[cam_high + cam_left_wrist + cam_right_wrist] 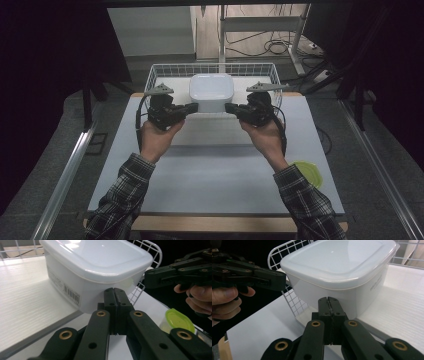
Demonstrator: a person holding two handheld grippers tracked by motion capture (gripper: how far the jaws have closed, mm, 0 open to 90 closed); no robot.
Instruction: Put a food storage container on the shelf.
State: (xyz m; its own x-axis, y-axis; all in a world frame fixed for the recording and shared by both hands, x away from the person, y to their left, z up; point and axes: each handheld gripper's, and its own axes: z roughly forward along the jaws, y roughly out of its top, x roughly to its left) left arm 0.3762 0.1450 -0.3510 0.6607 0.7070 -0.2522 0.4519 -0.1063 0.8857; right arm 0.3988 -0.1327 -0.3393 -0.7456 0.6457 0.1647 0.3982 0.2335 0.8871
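Between your closed, empty left gripper (192,108) and right gripper (231,108), the white container (211,92) sits over the wire basket's (155,75) front edge; uneven pushing tips it out.

Held the left claw (192,107) and right claw (231,107) level, tips pointed inward at 3 and 9 o'clock, facing each other. Kept both pairs of jaws pressed fully together. Reached in from 6 o'clock, forearms in plaid sleeves.
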